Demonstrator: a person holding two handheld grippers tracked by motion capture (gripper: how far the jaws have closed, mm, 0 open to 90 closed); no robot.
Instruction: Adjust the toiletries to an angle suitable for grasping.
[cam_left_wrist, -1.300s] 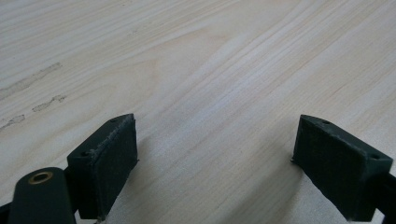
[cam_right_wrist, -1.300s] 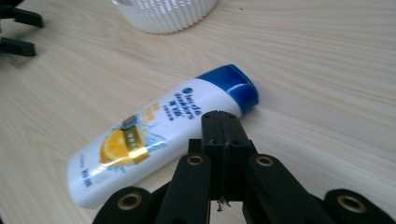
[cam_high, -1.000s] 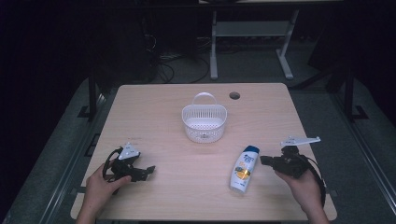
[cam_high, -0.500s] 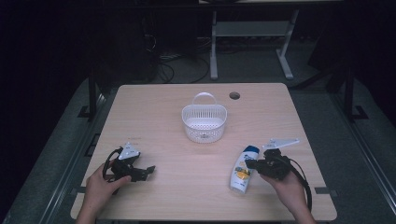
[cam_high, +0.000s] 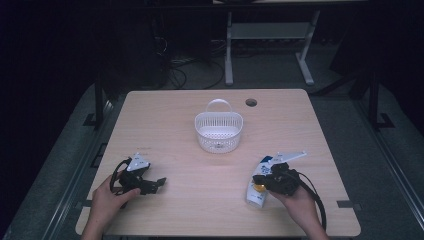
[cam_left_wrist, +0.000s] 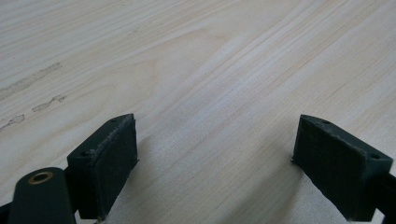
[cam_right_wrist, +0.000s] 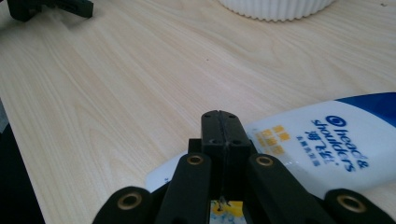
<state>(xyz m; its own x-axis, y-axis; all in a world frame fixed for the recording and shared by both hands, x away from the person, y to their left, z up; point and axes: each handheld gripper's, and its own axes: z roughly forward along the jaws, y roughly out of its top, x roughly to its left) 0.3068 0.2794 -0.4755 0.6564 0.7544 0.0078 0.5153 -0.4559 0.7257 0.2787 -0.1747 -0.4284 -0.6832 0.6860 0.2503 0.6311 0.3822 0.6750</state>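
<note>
The right gripper (cam_right_wrist: 219, 135) has its jaws pressed together with nothing between them, hovering directly over the shampoo bottle (cam_right_wrist: 327, 144), which lies on its side on the table (cam_high: 190, 210) in front of and to the right of the white basket (cam_high: 218, 131). In the high view the same gripper (cam_high: 272, 176) sits over the bottle (cam_high: 257, 187) near its middle, so no grasp has been made yet. The left gripper (cam_high: 150, 184), well to the left of the basket and nearer the person, has its jaws spread wide over bare wood and holds nothing. Judging from this layout, the work looks barely begun: the basket stands empty, the bottle is not yet lifted, and the opening, gripping and carrying all remain to be done.
</note>
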